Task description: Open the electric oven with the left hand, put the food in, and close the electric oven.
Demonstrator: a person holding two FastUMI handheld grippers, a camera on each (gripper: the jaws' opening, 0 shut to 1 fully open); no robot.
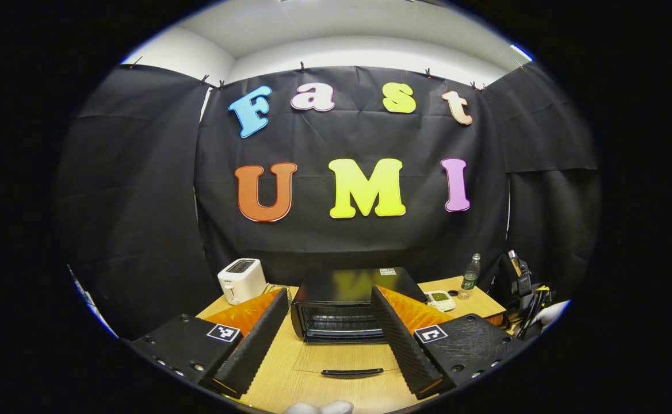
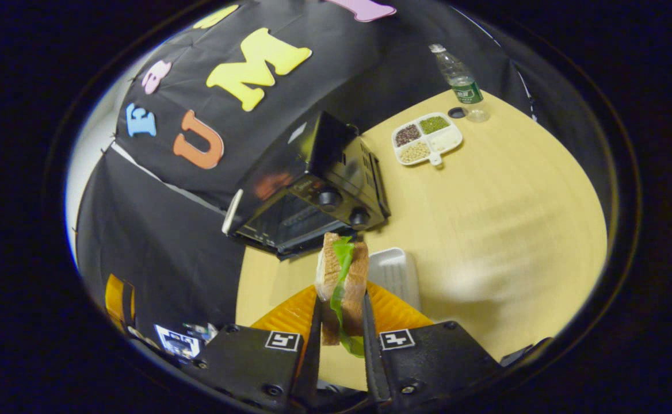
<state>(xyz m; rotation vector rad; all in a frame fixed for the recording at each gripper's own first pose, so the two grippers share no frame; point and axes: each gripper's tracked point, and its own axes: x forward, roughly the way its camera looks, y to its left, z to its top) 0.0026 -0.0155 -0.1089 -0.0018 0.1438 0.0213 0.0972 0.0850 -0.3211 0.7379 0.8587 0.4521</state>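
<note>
The black electric oven [image 1: 336, 299] stands mid-table with its door [image 1: 352, 372] folded down flat towards me, the wire rack showing inside. My left gripper [image 1: 331, 339] is open just in front of the oven, above the lowered door, holding nothing. A sandwich [image 2: 342, 276] of brown bread with green lettuce stands upright between both fingers of my right gripper [image 2: 342, 313], which is shut on it. That sandwich hovers above the table near the oven's [image 2: 313, 184] knob side, over a white tray [image 2: 394, 273].
A white toaster [image 1: 242, 280] sits left of the oven. A divided plate [image 2: 427, 138] of beans and a water bottle [image 2: 459, 80] stand at the table's far right. Cables and gear [image 1: 523, 287] hang off the right edge. Bare wood [image 2: 503, 218] lies right of the oven.
</note>
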